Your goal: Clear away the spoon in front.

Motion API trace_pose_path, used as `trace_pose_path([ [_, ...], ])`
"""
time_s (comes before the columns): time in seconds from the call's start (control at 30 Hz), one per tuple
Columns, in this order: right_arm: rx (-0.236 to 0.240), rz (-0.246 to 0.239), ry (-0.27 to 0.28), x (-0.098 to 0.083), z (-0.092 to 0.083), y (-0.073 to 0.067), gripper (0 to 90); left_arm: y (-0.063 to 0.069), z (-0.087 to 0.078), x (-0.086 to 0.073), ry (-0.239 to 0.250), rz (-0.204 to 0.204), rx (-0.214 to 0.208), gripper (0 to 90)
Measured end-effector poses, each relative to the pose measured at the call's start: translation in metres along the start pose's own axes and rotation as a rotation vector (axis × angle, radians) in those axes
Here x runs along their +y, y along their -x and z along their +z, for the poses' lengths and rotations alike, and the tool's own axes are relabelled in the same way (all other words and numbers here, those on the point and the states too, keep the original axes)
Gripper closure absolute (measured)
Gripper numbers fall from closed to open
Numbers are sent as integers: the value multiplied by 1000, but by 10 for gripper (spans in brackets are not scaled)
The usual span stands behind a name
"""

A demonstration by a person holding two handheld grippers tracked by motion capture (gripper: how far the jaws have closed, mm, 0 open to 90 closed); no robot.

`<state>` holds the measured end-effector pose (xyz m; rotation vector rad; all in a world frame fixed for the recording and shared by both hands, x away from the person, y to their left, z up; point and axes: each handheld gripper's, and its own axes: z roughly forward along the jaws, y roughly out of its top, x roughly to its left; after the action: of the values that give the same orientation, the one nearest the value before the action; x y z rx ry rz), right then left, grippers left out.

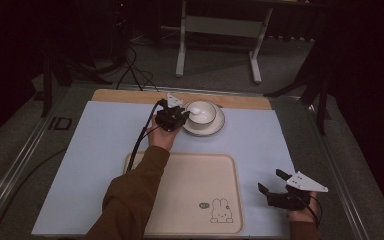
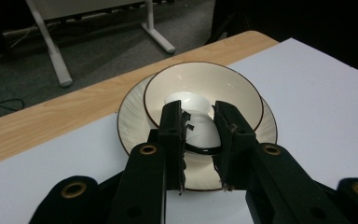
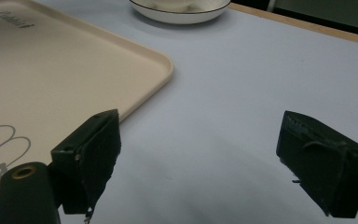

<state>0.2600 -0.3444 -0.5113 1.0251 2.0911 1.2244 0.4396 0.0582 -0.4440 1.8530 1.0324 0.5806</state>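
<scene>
Right up close in the left gripper view, the left gripper (image 2: 199,126) has its two black jaws pinched on a white ceramic spoon (image 2: 196,122), the pads pressing on the spoon's handle from either side while its pale scoop end sits down inside the cream bowl with a dark rim line (image 2: 223,84). That bowl stands on a cream saucer with the same dark edge (image 2: 131,122), and the pair sits near the far edge of the pale blue table mat (image 1: 100,135), just short of the light wooden strip of the table (image 1: 130,95) that shows beyond the mat. From the high view the left hand (image 1: 161,136) reaches up the middle of the mat in a brown sleeve (image 1: 135,195), crossing the far left corner of the beige plastic tray with a rabbit drawing (image 1: 190,190); that tray lies along the near edge of the mat. Over by the near right corner of the mat, the right gripper (image 1: 272,182) hangs just off the tray's right edge, its jaws spread wide with nothing but bare mat between them, as the right gripper view confirms. Whether the spoon's tip touches the bowl's floor is hard to say in this dim light; it looks to be resting there. The right hand (image 1: 302,215) holds low at the bottom edge.
</scene>
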Motion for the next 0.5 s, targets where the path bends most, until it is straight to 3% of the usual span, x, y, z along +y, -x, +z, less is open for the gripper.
trace_pose_path([
  [0.5, -3, 3, 7, 0, -1, 0, 135, -10, -23, 2, 14, -13, 31, 743],
])
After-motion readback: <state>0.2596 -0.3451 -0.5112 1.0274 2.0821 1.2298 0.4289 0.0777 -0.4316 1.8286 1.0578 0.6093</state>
